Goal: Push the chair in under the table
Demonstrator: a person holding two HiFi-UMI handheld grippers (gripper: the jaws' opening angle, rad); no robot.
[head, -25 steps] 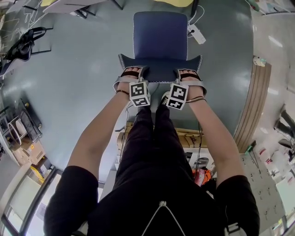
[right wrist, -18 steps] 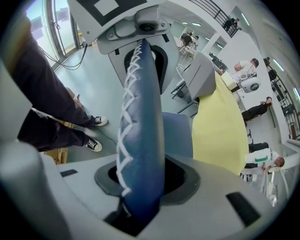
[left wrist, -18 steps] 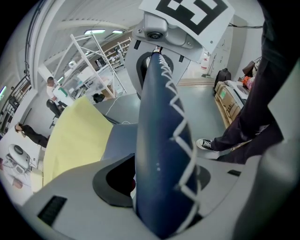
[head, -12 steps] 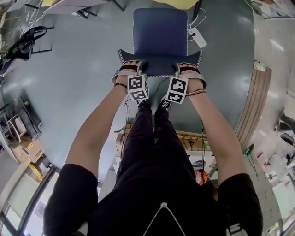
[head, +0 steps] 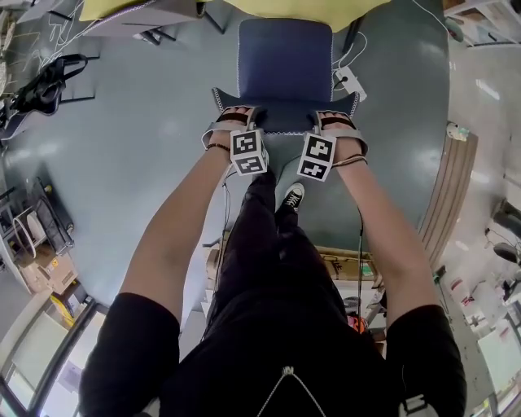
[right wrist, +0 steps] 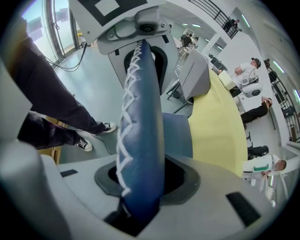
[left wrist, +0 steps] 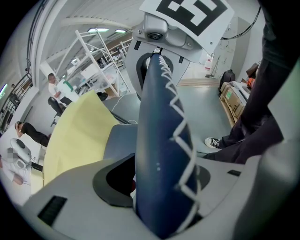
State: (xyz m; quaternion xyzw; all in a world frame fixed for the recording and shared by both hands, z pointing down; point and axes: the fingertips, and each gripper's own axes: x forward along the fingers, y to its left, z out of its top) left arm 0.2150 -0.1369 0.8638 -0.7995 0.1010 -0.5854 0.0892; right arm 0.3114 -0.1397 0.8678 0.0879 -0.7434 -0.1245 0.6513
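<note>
My left gripper (head: 232, 124) and right gripper (head: 335, 124): jaws clamped on backrest (head: 285, 120) of padded blue chair (head: 283, 61). Mid-push, I judged; seat front sat at yellow desk (head: 309, 8). Next move needed even forward shove.

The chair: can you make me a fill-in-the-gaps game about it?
1. The left gripper and the right gripper are both shut on the ____ of the chair.
2. The table in front of the chair has a ____ top.
3. The zigzag stitching on the chair's edge is ____.
Missing words: backrest; yellow; white.
</note>
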